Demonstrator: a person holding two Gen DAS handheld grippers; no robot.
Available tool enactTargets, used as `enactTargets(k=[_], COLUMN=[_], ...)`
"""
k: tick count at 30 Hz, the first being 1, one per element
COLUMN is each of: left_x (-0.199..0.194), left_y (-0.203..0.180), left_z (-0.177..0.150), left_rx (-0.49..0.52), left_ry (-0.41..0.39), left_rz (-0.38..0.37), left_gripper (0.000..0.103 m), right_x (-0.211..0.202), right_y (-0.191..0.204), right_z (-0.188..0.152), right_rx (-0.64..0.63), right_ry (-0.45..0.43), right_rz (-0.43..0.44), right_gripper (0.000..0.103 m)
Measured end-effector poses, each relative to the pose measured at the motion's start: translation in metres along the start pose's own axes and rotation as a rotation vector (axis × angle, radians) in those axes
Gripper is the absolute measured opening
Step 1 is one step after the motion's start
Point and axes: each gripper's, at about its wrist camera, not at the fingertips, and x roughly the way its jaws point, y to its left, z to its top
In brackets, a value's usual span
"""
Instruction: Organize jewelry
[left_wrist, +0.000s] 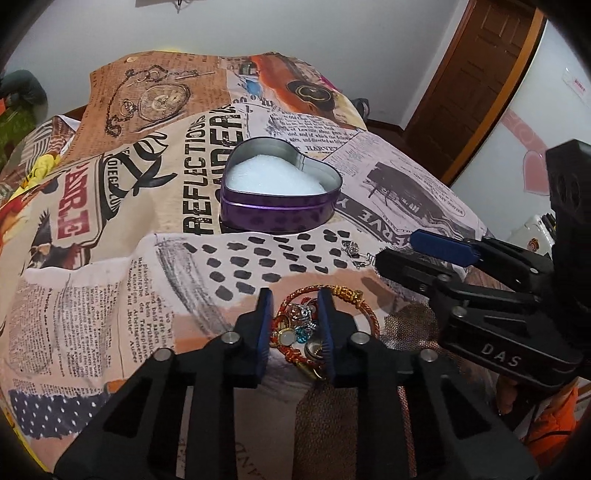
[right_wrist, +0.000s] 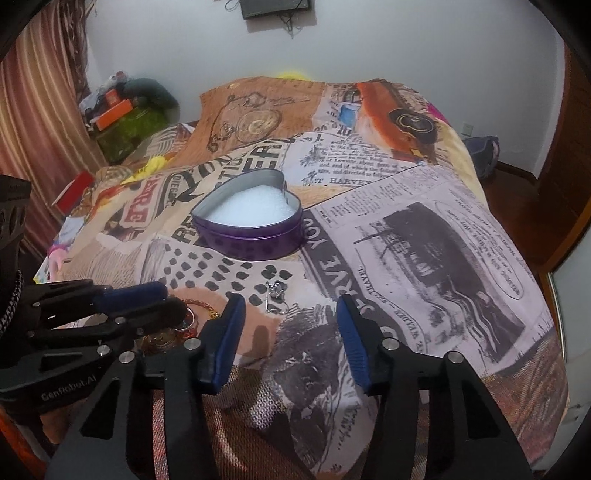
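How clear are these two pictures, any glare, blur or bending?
Left wrist view: strong fisheye bending with dark corners; the heart tin is sharp, its white foam slightly overexposed. Right wrist view: same curvature, soft even light; the small silver jewelry looks slightly soft.

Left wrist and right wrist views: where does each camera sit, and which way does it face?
Left wrist: on the left gripper, looking forward along its fingers, which straddle the bracelet pile; the tin lies beyond; the right gripper enters from the right.
Right wrist: on the right gripper, jaws open over the cloth, facing the tin; the left gripper shows at left.
Shared: tin, cloth, small silver piece, bracelet pile.
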Motion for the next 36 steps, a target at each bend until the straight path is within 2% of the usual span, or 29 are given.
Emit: enactTargets(k=[7,14,22,26,36], left_x=[-0.006,-0.014,-0.020,-0.018,-0.031], left_y=[0.002,0.005,0.027,0.035,0.029], left_z=[0.004,0.010,0.014,0.015,0.021], left_rx=[-0.002,0.010,-0.054,-0.077,-0.065], left_ry=[-0.040,-0.084,-0.116,-0.118,-0.158], left_rz=[-0.004,0.007,0.030,0.044,0.066], left_gripper=[0.010,0.010,0.010,0.010,0.010], right_x=[0.011,0.024,0.038,0.040,0.030], right_y=[0.001,0.003,0.003,0.005,0.005], right_z=[0.003,0.010,0.012,0.012,0.016], right_rx=[-0.012,-0.029,-0.041,-0.061,-0.061], right_ry=[0.029,0.048,0.083,0.086,0.053], right_rz=[0.027,0.046,0.059,0.049,0.036], right_gripper=[0.033,0.025,0.020,0.010,0.009])
